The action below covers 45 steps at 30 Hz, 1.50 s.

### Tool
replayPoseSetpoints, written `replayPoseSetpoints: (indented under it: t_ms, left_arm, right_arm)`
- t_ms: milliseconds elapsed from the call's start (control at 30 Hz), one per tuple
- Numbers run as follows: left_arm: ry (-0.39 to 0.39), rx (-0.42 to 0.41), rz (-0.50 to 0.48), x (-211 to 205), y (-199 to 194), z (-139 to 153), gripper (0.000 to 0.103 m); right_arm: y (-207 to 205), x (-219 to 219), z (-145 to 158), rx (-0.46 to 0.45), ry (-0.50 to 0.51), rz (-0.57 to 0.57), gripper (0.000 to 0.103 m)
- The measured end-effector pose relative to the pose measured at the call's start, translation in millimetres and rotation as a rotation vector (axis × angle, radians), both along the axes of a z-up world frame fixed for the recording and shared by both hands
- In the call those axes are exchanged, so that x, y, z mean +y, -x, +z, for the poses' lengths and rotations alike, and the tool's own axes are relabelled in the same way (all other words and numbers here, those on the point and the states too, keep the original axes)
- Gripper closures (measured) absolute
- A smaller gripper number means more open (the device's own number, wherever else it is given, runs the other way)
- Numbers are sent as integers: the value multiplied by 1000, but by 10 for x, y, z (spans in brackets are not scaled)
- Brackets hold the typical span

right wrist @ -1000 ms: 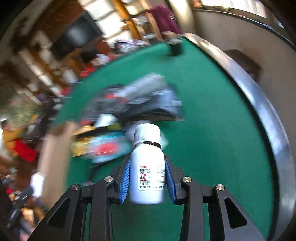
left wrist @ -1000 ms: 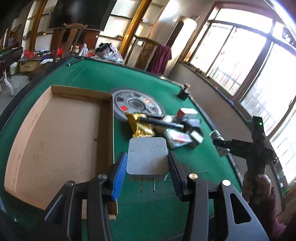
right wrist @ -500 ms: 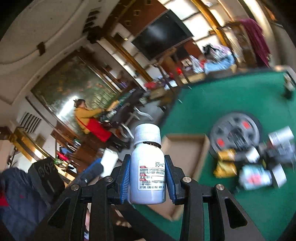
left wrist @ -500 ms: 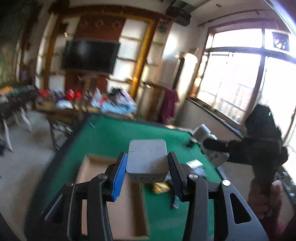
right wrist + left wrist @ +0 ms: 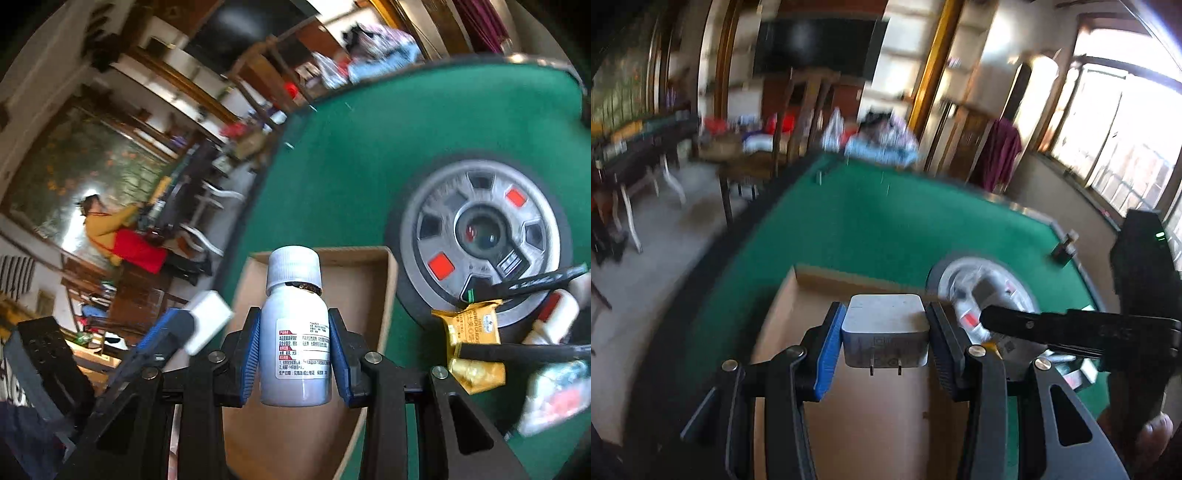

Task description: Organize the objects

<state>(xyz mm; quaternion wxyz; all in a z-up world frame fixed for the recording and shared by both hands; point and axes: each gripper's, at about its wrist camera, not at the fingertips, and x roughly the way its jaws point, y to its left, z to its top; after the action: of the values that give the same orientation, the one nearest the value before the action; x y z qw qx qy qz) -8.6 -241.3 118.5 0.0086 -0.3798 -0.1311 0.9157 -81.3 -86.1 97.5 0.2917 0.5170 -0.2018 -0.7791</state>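
The right gripper (image 5: 294, 363) is clamping a white bottle (image 5: 294, 332) whose label print is too small to read. The left gripper (image 5: 885, 341) is gripping a white charger (image 5: 885, 334), prongs facing the camera. Both have swung down from the room view and are now hanging over the cardboard box (image 5: 365, 295) on the green table (image 5: 886, 229). Right of the box are lying a grey disc (image 5: 484, 236) and a gold packet (image 5: 474, 347).

- Green felt table (image 5: 886, 229) under me, dark rim.
- Big windows (image 5: 1123, 140) to my right, strong daylight coming in.
- Dark TV screen (image 5: 816, 48) on the far wall, between gold-trimmed pillars (image 5: 929, 62).
- Maroon cloth (image 5: 999, 153) hanging near the window corner.
- Grey floor (image 5: 646, 240) on my left, cluttered side tables (image 5: 639, 147).
- Person in yellow (image 5: 107, 225), blurred.
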Motion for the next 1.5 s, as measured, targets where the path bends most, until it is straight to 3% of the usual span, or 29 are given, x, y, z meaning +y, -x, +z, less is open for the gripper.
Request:
replayPoseSetpoints:
  t_ms: [133, 333, 733, 867, 933, 1000, 1067, 1167, 1233, 1300, 1367, 1500]
  left_arm:
    - [6, -59, 8, 6, 186, -393, 59]
    - [10, -93, 10, 18, 447, -666, 59]
    - [-24, -88, 41, -52, 606, -824, 59]
    - [-29, -83, 60, -85, 600, -815, 43]
    - [-48, -68, 64, -117, 574, -784, 38]
    - [-51, -53, 72, -132, 534, -730, 35]
    - [-57, -42, 74, -132, 479, -662, 34]
    - [-74, -17, 92, -138, 299, -518, 28]
    - [-98, 4, 95, -110, 158, -422, 24]
    - [-117, 21, 98, -68, -6, -340, 19]
    - [-128, 32, 95, 21, -166, -278, 18]
    - [-111, 63, 74, 257, -445, -156, 17]
  right_arm:
    - [140, -105, -244, -29, -36, -7, 65]
    - [257, -224, -438, -41, -93, -13, 65]
    - [302, -288, -474, 25, -196, -23, 64]
    - [307, -245, -477, 36, -187, -33, 63]
    - [284, -163, -434, 53, -189, -49, 50]
    - [212, -111, -318, 92, -192, -58, 42]
    - [91, -54, -146, 152, -209, -65, 41]
    - [-236, 46, 227, 311, -321, -106, 34]
    - [-489, 106, 466, 420, -381, -142, 17]
    - [-745, 166, 694, 519, -429, -196, 9]
    - [-984, 298, 884, 594, -455, -245, 8]
    - [-1200, 451, 1039, 634, -476, -274, 7]
